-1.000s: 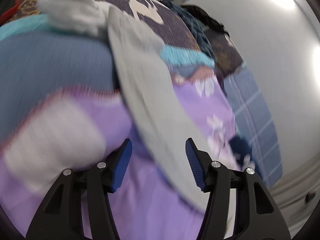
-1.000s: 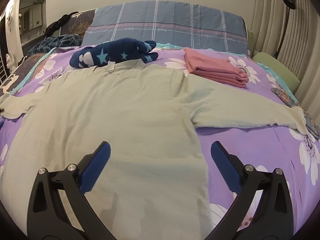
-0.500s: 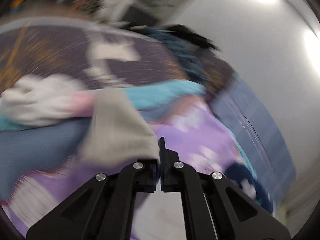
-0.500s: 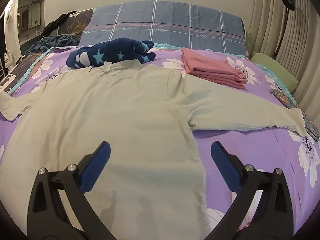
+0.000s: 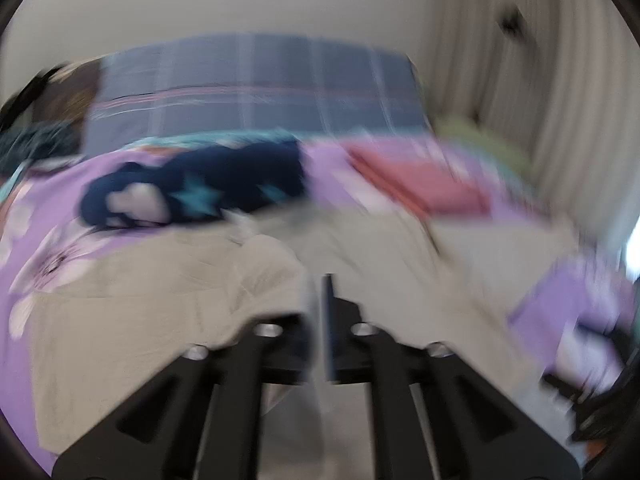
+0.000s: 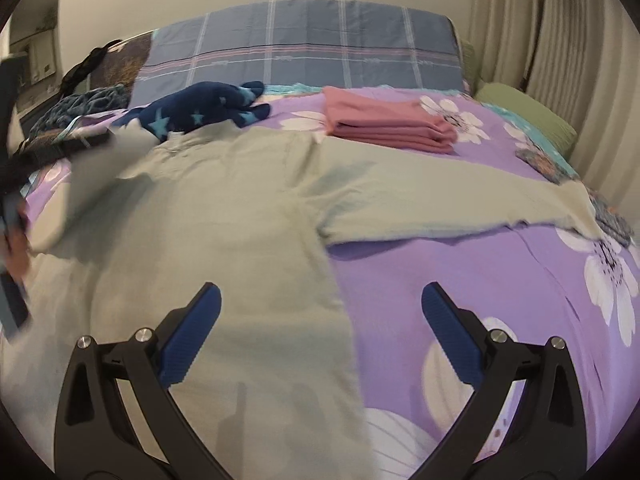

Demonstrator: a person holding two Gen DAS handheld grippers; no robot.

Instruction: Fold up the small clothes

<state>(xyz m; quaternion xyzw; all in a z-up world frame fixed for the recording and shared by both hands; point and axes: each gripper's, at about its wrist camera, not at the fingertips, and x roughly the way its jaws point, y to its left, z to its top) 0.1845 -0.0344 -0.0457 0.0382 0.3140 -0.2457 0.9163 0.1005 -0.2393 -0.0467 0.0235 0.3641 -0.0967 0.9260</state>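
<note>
A pale green long-sleeved shirt (image 6: 240,208) lies face up on the purple flowered bedspread (image 6: 480,280). Its right sleeve (image 6: 460,204) is stretched out to the right. Its left sleeve (image 6: 96,168) is lifted and blurred above the shirt's left shoulder. In the blurred left wrist view, my left gripper (image 5: 320,300) has its jaws close together with pale sleeve cloth (image 5: 272,272) pinched between them, and the jaws are opening. My right gripper (image 6: 320,312) hovers open over the shirt's lower right edge, nothing between its fingers. A hand (image 6: 16,252) shows at the left edge.
A folded pink stack (image 6: 384,124) and a navy star-patterned garment (image 6: 208,108) lie beyond the shirt. A plaid pillow (image 6: 304,48) stands at the headboard, a green pillow (image 6: 524,112) at the right. Curtains (image 6: 580,80) hang on the right.
My left gripper shut on the left sleeve's end, rolled upright and swept fast across, carrying the sleeve over the shirt. The right gripper drifted slightly right and stayed open.
</note>
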